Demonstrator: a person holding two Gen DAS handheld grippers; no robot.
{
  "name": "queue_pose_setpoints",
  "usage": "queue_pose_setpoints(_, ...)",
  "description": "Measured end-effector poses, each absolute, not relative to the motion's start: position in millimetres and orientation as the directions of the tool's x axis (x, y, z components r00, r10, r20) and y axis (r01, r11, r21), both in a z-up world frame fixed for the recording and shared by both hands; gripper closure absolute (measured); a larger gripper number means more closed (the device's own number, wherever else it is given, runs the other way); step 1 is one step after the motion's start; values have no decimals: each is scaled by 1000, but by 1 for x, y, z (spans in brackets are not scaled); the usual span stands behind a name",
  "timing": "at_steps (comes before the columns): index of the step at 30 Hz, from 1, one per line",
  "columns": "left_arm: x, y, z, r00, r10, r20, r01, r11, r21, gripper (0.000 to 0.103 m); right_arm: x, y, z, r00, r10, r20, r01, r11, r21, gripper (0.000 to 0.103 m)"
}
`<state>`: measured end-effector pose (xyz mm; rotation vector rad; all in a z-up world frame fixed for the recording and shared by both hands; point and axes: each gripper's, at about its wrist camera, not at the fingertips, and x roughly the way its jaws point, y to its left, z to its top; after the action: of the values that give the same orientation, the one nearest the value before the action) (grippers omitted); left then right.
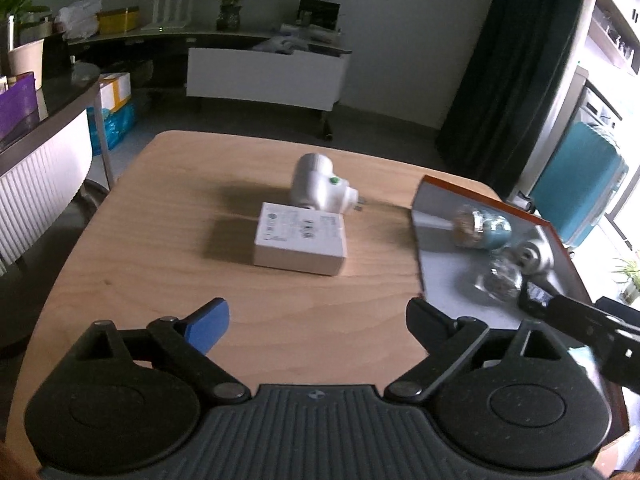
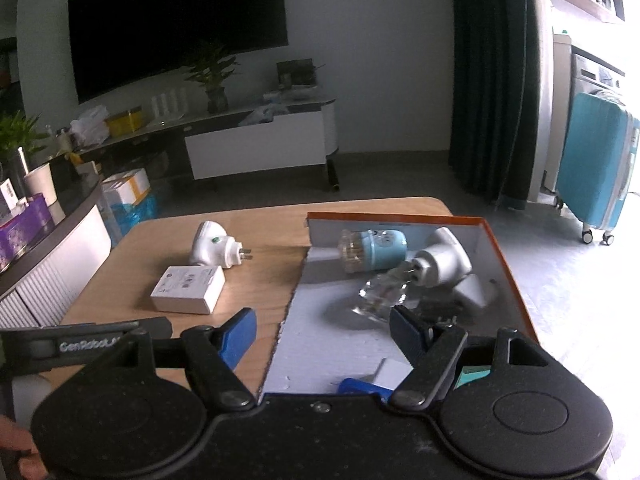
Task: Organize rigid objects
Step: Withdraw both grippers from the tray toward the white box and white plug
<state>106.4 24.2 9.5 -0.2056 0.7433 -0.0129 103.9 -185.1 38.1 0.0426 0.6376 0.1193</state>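
Print on the white box (image 1: 299, 240) at mid-table is too small to read. In the orange-rimmed tray (image 2: 496, 240), a clear glass item (image 2: 380, 294) blurs beside the silver plug (image 2: 440, 264). At the tray's near edge, the right gripper (image 2: 322, 334) hides most of a blue-and-white object (image 2: 366, 386).

The table (image 1: 160, 216) is smooth, pale wood with visible grain. The white box (image 1: 300, 240) looks like matt cardboard, the white plug-in device (image 1: 320, 184) glossy plastic, and the tray (image 2: 320, 340) has a matt grey floor.
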Motion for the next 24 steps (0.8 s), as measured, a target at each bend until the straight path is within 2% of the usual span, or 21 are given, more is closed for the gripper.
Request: queue_pose_setpoints(24,174,31,-12,702,-35,-711,-97,985,-144,1,140,-167,15,754,149,-640,-128,989,80,15)
